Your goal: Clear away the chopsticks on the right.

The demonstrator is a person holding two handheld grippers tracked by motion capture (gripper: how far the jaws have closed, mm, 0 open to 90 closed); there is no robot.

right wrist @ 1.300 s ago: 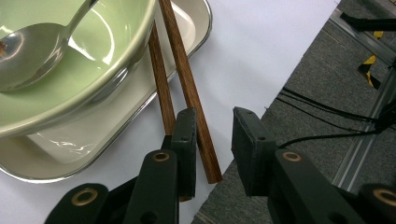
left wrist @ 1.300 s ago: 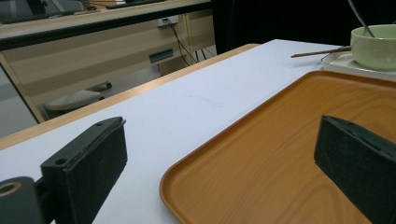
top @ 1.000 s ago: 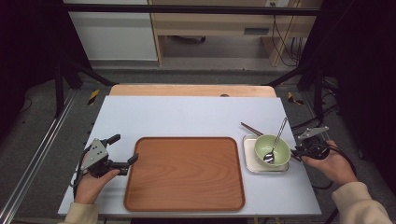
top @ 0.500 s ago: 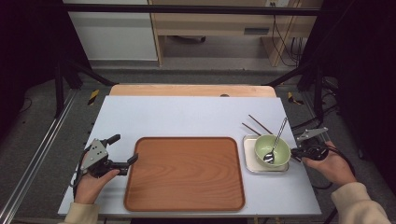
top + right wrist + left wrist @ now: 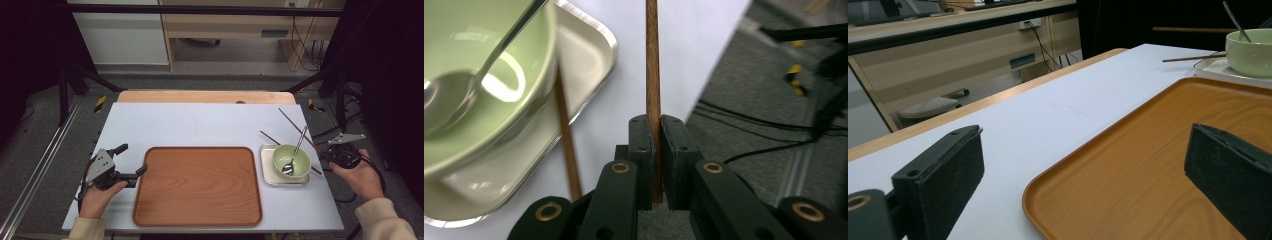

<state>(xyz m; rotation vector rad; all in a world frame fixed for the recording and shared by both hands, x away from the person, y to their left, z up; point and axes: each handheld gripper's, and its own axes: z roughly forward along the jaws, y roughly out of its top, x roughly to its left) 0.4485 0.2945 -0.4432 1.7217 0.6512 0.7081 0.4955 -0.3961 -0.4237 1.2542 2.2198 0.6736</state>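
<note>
White tabletop, right edge: my right gripper (image 5: 654, 150) clamps one chopstick (image 5: 652, 65), its long axis running far-left past the green bowl (image 5: 291, 161); the second chopstick (image 5: 566, 145) lies alongside. My left gripper (image 5: 131, 162) waits open by the tray (image 5: 197, 185).

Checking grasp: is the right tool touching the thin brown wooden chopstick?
Touching. The right gripper view shows the right tool shut on the thin brown wooden chopstick, both jaws pressed against it.
</note>
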